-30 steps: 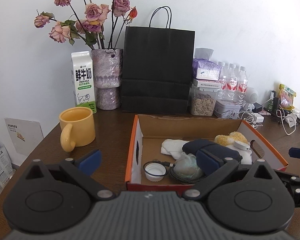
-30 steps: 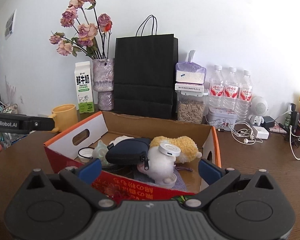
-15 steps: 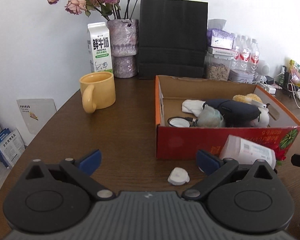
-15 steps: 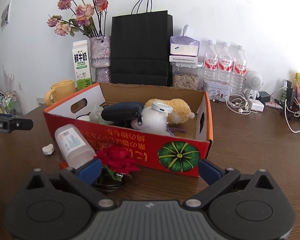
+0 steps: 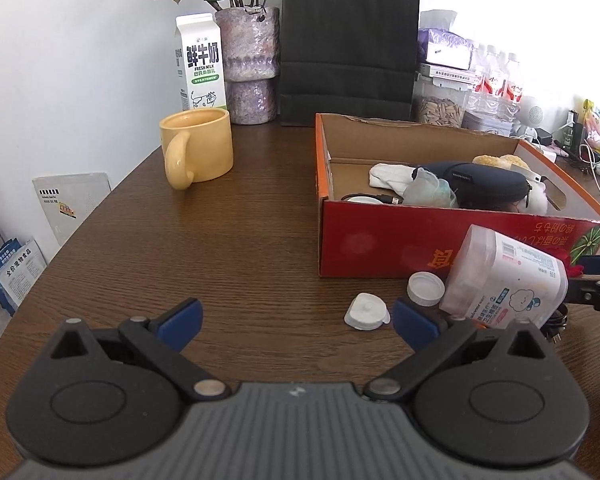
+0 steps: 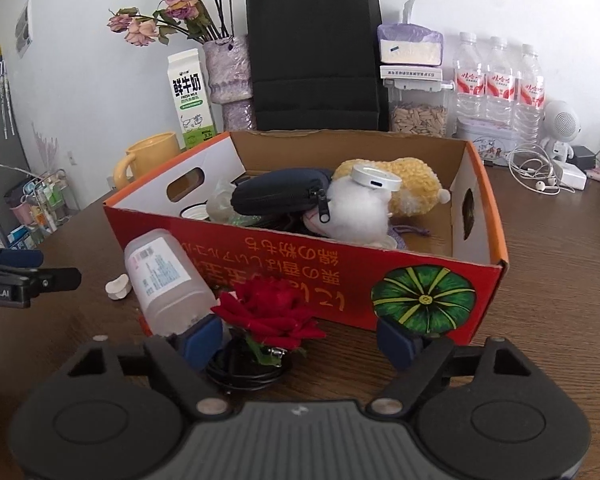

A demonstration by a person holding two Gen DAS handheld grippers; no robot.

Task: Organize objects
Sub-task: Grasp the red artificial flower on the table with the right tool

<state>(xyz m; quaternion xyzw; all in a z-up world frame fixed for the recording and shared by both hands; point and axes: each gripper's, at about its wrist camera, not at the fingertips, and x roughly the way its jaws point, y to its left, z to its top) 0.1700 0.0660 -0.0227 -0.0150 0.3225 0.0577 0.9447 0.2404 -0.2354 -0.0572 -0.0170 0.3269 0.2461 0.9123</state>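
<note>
Tabletop: red rose (image 6: pixel 270 312) bloom faces up.

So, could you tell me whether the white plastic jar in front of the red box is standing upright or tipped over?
Tipped over. The jar lies tilted against the red box, its label sideways in both views. Its mouth is hidden.

Bright, even daylight – the plain white wall (image 5: pixel 80 60) nearly blows out at right – both views sharp, fisheye-bent, corners black.
</note>
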